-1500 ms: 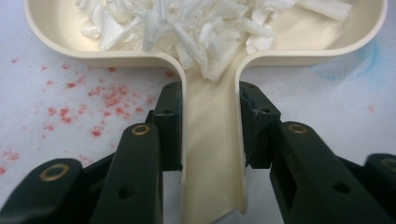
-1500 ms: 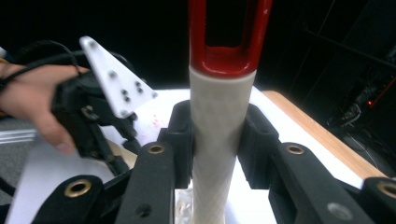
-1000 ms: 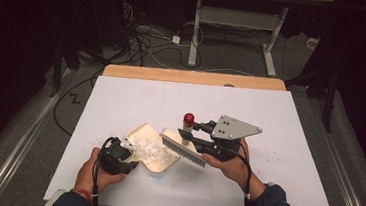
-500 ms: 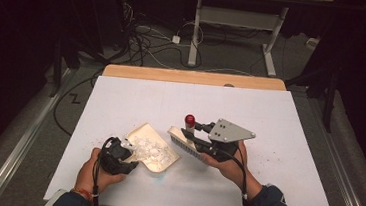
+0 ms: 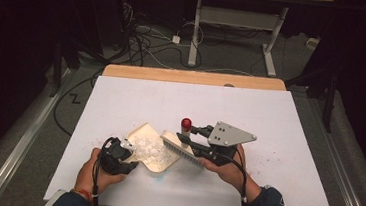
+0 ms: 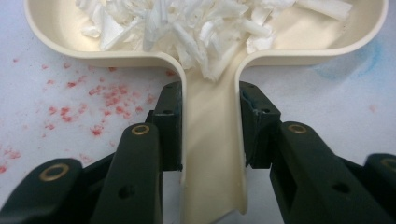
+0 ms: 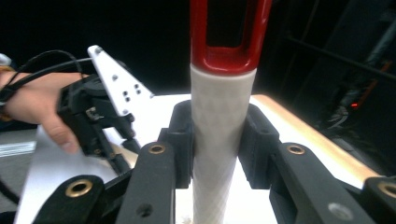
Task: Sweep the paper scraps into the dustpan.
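Observation:
A cream dustpan (image 5: pixel 144 132) lies on the white table (image 5: pixel 270 115), piled with white paper shreds (image 5: pixel 149 149). In the left gripper view the shreds (image 6: pixel 187 23) fill the pan's bowl and my left gripper (image 6: pixel 210 121) is shut on the dustpan's handle (image 6: pixel 212 158). In the high view my left gripper (image 5: pixel 116 156) is at the pan's near-left end. My right gripper (image 5: pixel 188 139) is shut on a brush with a white handle (image 7: pixel 222 140) and a red end (image 7: pixel 229 46). The brush's bristles (image 5: pixel 182 151) rest at the pan's right rim, red end (image 5: pixel 186 123) upward.
Red specks (image 6: pixel 98 100) dot the table left of the pan's handle, and more red specks (image 5: pixel 287 153) lie to the right. A blue smudge (image 6: pixel 345 65) marks the table by the pan. A wooden strip (image 5: pixel 193 77) edges the table's far side; cables (image 5: pixel 146 39) lie on the floor beyond.
My right gripper and the brush have shifted slightly toward the person. The dustpan and my left gripper have stayed in place.

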The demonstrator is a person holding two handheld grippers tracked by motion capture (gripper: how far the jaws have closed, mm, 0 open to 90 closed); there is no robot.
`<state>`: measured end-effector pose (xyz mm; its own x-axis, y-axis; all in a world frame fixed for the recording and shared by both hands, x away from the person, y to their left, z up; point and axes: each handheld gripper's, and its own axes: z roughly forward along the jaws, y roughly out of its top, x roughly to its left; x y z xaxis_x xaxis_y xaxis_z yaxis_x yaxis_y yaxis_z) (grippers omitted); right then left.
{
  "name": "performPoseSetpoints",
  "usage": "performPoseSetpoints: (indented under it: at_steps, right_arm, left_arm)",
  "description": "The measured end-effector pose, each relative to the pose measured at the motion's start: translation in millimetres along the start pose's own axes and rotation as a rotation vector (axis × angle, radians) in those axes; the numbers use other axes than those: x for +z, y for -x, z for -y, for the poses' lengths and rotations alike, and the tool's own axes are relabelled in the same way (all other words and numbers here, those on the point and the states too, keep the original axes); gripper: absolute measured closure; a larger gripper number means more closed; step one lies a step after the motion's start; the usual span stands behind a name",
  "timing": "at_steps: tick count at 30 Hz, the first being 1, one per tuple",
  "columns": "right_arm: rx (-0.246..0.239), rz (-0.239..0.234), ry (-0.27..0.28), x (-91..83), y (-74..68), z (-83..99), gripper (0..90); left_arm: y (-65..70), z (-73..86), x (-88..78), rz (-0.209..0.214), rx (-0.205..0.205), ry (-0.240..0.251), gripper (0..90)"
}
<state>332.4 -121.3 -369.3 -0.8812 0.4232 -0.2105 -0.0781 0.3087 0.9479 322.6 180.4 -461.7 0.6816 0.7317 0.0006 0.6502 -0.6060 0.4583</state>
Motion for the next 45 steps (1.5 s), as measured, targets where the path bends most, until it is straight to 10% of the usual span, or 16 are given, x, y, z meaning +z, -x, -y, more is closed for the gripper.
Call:
performPoseSetpoints:
  at_steps: [27,45]
  right_arm:
    - [0.073,0.164,-0.014,-97.4,44.1,0.8,69.9]
    - [0.139,0.176,-0.07,-152.3,53.6,23.3,69.8]
  left_arm:
    - [-3.6,3.7,-4.8,-0.014,-0.041,0.024,63.5]
    - [-16.1,12.9,-10.6,-0.026,-0.125,0.06,63.4]
